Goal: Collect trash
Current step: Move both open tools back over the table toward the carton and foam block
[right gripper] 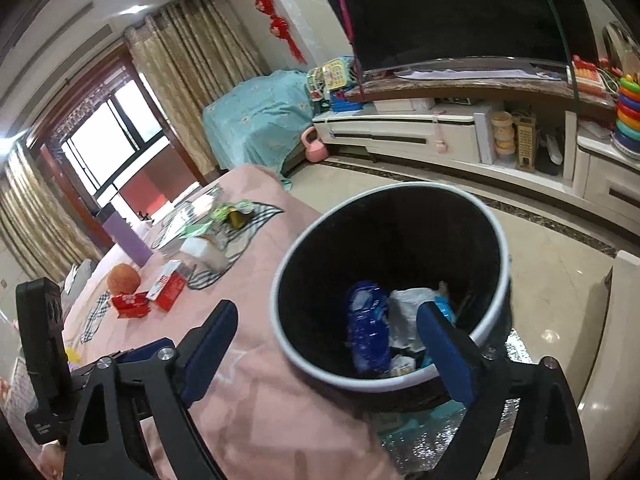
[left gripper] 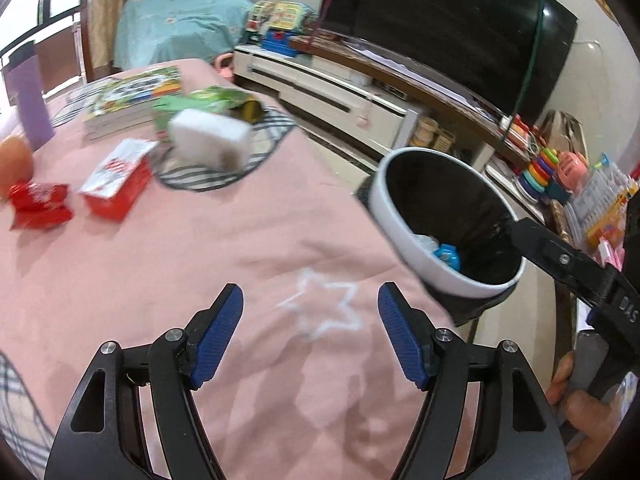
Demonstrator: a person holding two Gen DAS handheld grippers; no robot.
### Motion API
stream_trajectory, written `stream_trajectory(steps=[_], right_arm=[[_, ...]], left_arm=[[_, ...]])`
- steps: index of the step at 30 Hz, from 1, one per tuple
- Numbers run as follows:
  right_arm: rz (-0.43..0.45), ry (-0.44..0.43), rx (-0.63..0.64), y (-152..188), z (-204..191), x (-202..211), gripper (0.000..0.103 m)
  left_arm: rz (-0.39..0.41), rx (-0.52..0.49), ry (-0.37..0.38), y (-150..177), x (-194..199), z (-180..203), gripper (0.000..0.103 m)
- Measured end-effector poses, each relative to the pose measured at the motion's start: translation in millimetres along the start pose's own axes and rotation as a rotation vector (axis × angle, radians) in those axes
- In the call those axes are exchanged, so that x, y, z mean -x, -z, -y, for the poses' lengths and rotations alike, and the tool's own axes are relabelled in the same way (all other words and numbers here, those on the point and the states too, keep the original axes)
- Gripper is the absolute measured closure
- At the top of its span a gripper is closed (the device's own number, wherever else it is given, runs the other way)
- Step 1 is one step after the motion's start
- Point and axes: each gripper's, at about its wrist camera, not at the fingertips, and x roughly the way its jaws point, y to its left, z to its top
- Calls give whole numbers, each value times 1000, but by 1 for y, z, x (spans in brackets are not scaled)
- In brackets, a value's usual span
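A living room with gold curtains, a dark television over a white media unit and a low surface covered by a pink cloth with a white star outline stitched on it. Beside the cloth's edge stands a round white-rimmed bin lined with a black bag, placed close enough, it seems, that scraps can be dropped in without walking. Inside lie a crumpled blue plastic wrapper and some whitish packaging.

The trash left to collect sits at the far end of the cloth: a crushed red foil wrapper, a red and white carton lying on its side, a white rectangular block, blurred, and a green snack bag torn open, the last two on a black-striped mat. An orange round fruit, a tall lilac tumbler and a stack of picture books look like keepers, though that is a judgement.

The left gripper hovers low over the star, tilted down toward the cloth, its blue pads spread wide with nothing between them. The right gripper hangs above the bin's near rim, angled into the opening, fingers likewise parted and empty; its right finger crosses the rim in view, contact unclear. Both seem poised between a drop and the next reach
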Motion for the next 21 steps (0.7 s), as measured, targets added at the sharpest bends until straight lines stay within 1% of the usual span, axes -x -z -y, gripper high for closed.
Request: stream_trajectory(steps=[3, 11, 15, 21], right_arm=[[-1, -28, 21, 5, -17, 0, 6], [-21, -59, 60, 19, -59, -8, 2], [-34, -64, 116, 29, -82, -15, 2], [-52, -89, 178, 41, -108, -27, 2]], left_arm=[[16, 33, -25, 6, 10, -19, 31], [49, 93, -105, 26, 31, -69, 28], [57, 113, -138, 34, 37, -86, 27], [56, 140, -161, 42, 41, -108, 27]])
